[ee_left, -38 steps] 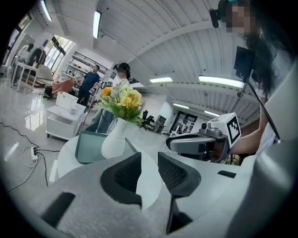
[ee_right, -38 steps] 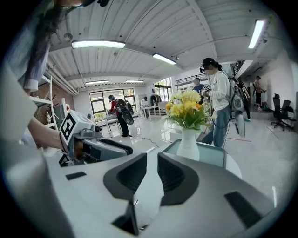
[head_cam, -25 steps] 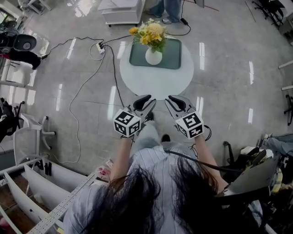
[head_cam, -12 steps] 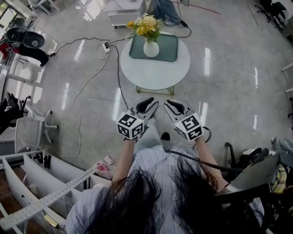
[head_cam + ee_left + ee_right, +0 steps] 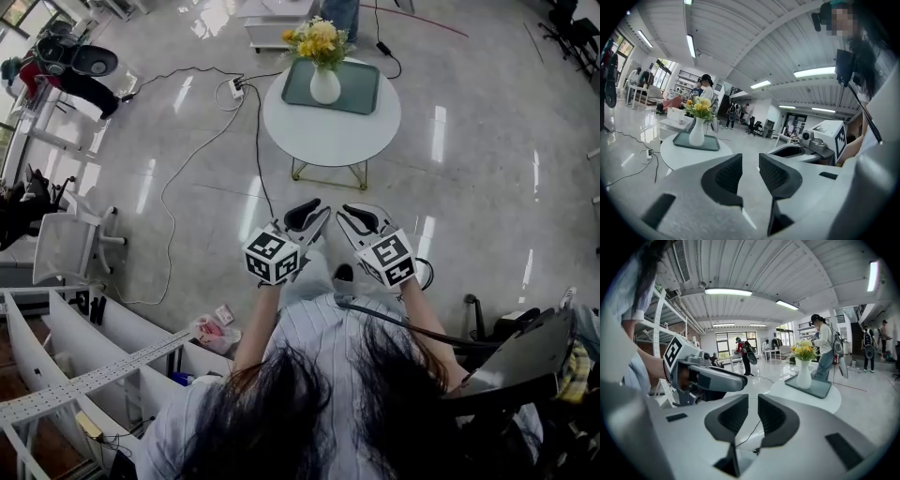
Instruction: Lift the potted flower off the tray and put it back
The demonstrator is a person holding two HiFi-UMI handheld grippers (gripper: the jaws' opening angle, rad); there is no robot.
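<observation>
The left gripper (image 5: 306, 216) and right gripper (image 5: 360, 217) are farther back from the table (image 5: 330, 139) now. The flower (image 5: 324, 82) looks smaller.

Potted flower (image 5: 324, 82) on tray (image 5: 361, 94), seemingly left of centre, on table (image 5: 328, 136).

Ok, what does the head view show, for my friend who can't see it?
Seen from above, a person holds two empty grippers, left gripper and right gripper, jaws closed, well short of a round white table. On it, a white vase of yellow flowers stands on a green tray.

A round white table (image 5: 330, 141) stands on glossy floor (image 5: 469, 187), power strip (image 5: 234, 88) lying nearby.
</observation>
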